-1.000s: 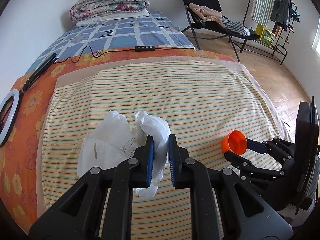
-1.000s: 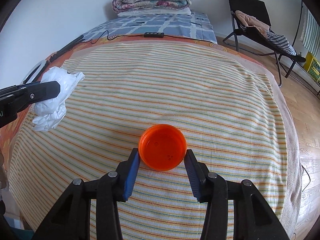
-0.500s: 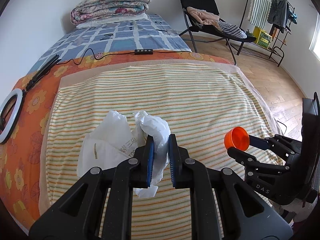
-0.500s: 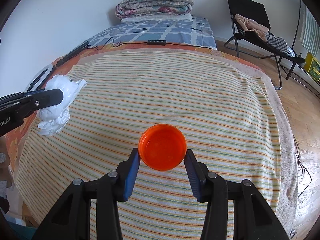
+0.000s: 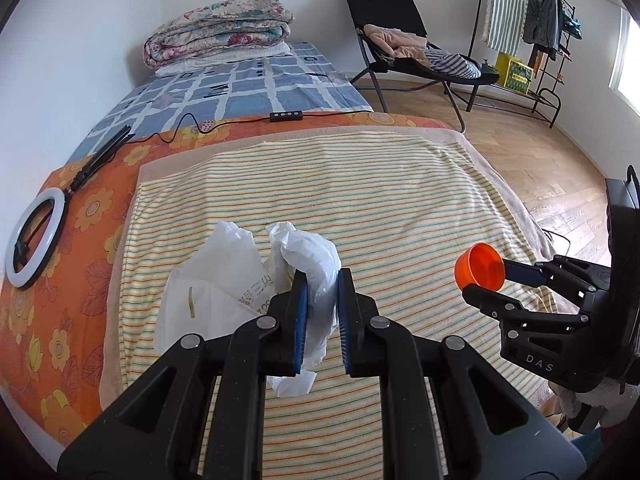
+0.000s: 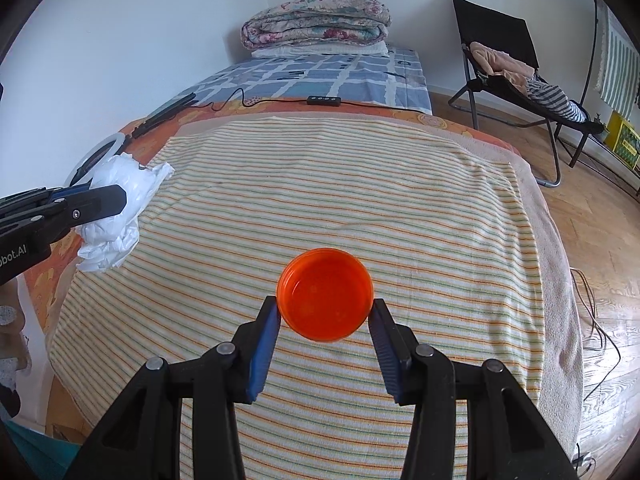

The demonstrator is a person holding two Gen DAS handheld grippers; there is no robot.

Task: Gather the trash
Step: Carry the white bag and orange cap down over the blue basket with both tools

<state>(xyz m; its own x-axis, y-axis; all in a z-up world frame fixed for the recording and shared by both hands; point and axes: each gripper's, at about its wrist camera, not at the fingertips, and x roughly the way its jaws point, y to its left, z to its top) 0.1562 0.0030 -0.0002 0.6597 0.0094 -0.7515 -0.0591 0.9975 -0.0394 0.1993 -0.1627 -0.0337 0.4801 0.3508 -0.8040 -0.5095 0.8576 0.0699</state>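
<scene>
A crumpled white plastic bag hangs above the striped towel, pinched between the blue pads of my left gripper, which is shut on it. In the right wrist view the same white bag shows at the left with the left gripper's finger across it. An orange plastic lid sits between the pads of my right gripper, shut on its rim and lifted off the towel. From the left wrist the orange lid appears at the right, held by the right gripper.
The striped towel lies over an orange flowered sheet on the bed. A ring light and a cable with a remote lie at the far edge. Folded quilts, a black chair and a clothes rack stand beyond.
Both grippers have risen and drawn back from the bed with their loads; the towel looks smaller and farther below. Neither grip has changed.
</scene>
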